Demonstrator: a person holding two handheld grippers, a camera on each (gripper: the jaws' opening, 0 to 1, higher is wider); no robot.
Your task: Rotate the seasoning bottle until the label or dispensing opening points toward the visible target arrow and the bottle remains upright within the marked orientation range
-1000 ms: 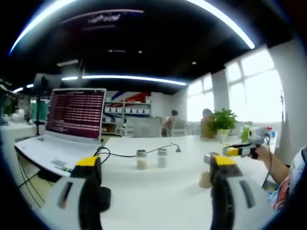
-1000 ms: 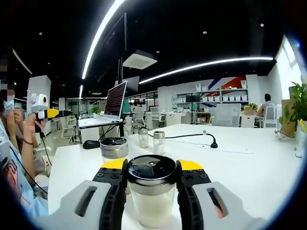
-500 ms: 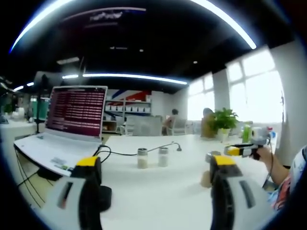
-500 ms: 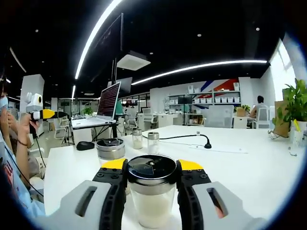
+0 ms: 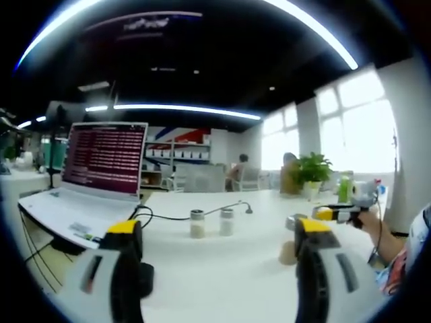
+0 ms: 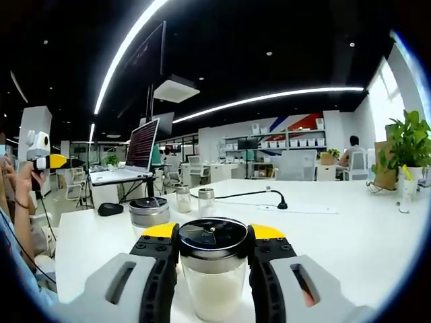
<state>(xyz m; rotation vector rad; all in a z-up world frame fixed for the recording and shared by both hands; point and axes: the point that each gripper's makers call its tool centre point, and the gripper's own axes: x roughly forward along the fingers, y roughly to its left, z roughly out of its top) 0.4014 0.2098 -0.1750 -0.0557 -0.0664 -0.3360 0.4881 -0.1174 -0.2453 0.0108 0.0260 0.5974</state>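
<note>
Right gripper view: right gripper (image 6: 213, 250) jaws squeezed tight on the upright seasoning bottle (image 6: 214, 272) over the white table (image 6: 337, 235), with a squat jar (image 6: 149, 212) just behind. Farther back, two small shakers (image 6: 194, 198), then a laptop (image 6: 132, 158). Left gripper view: left gripper (image 5: 219, 235) jaws wide apart, holding nothing.

Your right gripper (image 6: 214, 245): grey moulded jaws, slotted, black inner faces with small screws, yellow tips. Your left gripper (image 5: 219, 232): same grey bodies, black fronts, yellow caps. A dark band circles your wrist (image 6: 23, 203); a dark cable hangs below it.
</note>
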